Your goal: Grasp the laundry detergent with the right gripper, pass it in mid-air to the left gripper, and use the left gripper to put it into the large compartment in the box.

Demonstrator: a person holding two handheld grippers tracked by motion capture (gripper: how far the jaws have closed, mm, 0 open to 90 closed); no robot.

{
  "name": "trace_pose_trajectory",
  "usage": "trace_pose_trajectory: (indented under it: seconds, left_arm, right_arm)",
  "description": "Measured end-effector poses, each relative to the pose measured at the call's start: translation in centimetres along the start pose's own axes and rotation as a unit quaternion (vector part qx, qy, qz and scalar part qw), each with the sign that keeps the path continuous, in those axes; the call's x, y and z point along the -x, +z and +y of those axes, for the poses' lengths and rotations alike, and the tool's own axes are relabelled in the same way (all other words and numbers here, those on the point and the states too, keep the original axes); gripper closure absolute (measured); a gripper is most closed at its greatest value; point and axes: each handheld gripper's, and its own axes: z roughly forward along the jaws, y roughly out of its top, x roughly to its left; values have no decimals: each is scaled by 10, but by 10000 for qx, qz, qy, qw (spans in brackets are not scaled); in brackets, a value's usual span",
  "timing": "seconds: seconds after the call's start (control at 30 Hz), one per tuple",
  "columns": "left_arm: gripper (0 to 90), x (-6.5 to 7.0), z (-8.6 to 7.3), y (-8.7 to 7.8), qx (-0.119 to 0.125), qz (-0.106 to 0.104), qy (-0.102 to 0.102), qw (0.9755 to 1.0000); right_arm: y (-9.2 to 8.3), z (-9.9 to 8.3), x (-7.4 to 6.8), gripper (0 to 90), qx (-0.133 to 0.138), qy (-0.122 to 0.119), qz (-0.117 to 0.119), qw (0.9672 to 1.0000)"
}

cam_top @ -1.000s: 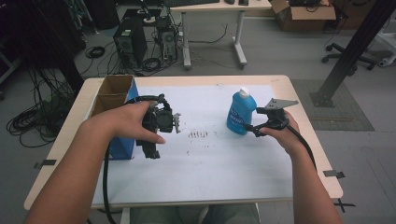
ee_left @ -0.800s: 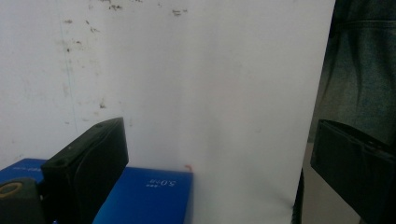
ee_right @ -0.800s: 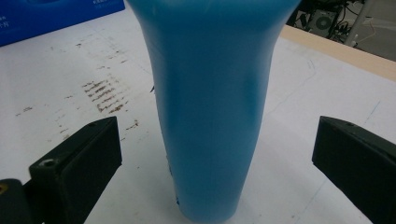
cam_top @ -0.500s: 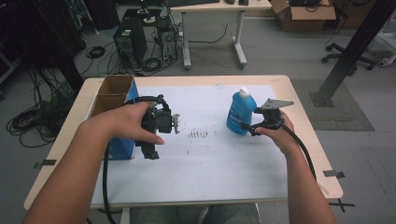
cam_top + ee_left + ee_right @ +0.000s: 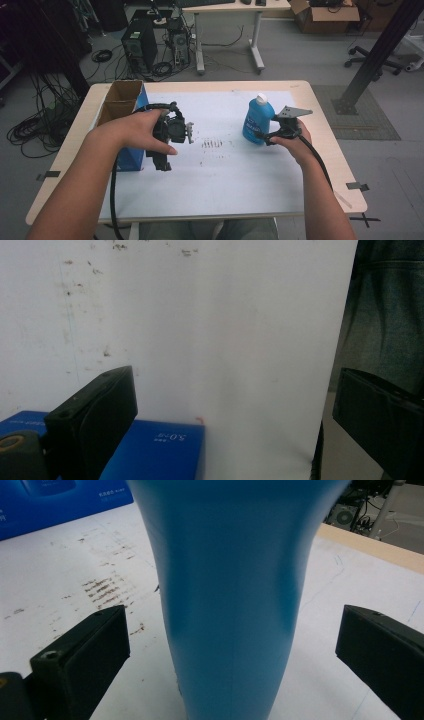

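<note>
Right gripper (image 5: 232,645) is at the pre-grasp step: both black jaws spread wide, one on each side of the tall blue plastic bottle with a white cap (image 5: 257,119), neither touching it in the right gripper view. The bottle stands upright on the white paper-covered table (image 5: 240,180), right of centre, just beyond the brown smudge marks (image 5: 212,145).

Left gripper (image 5: 227,405) is released too, jaws apart, held over the near corner of the open blue cardboard box (image 5: 131,150) at the table's left edge, and it looks down at bare paper. It grips nothing.

Judgement: the reach looks done and the grasp isn't made yet. Next move calls for closing the right jaws squarely on the bottle's narrower waist, centred, so it doesn't tip or squirt sideways. The bottle wall is smooth and curved, so an off-centre pinch will likely slip.
</note>
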Motion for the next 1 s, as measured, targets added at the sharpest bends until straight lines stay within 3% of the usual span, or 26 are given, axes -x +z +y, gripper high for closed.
trace_pose_trajectory:
  seconds: [0.33,1.0]
  left_arm:
    - [45,-1,2,1,-10,-24,24,10000]
    - [44,-1,1,1,2,-40,38,10000]
  right_arm:
    - [7,-2,-2,6,97,-4,44,9999]
    - [15,-5,-2,31,316,85,-106,9994]
